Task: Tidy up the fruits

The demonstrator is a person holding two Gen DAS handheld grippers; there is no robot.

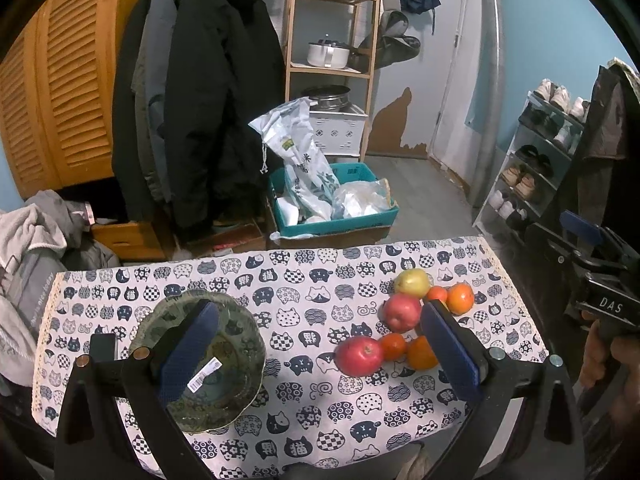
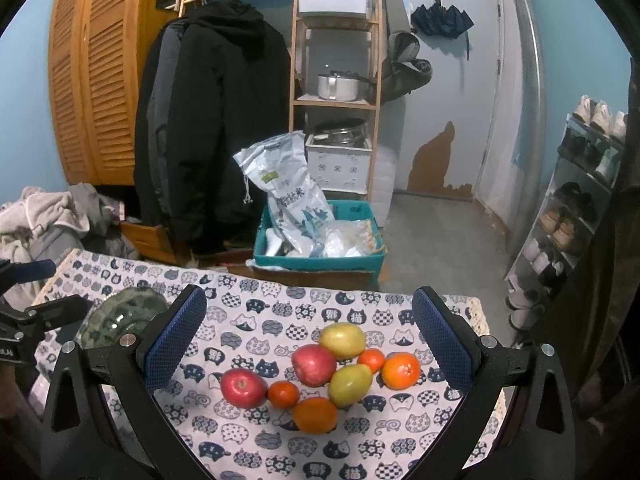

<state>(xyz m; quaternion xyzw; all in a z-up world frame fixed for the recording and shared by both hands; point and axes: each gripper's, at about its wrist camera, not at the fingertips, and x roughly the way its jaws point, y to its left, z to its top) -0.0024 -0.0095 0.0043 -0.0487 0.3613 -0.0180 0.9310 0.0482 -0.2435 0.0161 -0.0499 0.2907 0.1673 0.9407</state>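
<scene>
A cluster of fruit lies on the cat-print tablecloth: two red apples, two yellow-green pears and several oranges. In the left wrist view the fruit sits right of centre, partly behind the right finger. A green patterned glass bowl with a barcode sticker stands at the table's left. My left gripper hovers open above the table between bowl and fruit. My right gripper is open, its fingers straddling the fruit from above. Neither holds anything.
Beyond the table's far edge a teal crate with bags sits on the floor. Dark coats hang at the back, beside a wooden shelf with pots. A shoe rack stands on the right and piled clothes on the left.
</scene>
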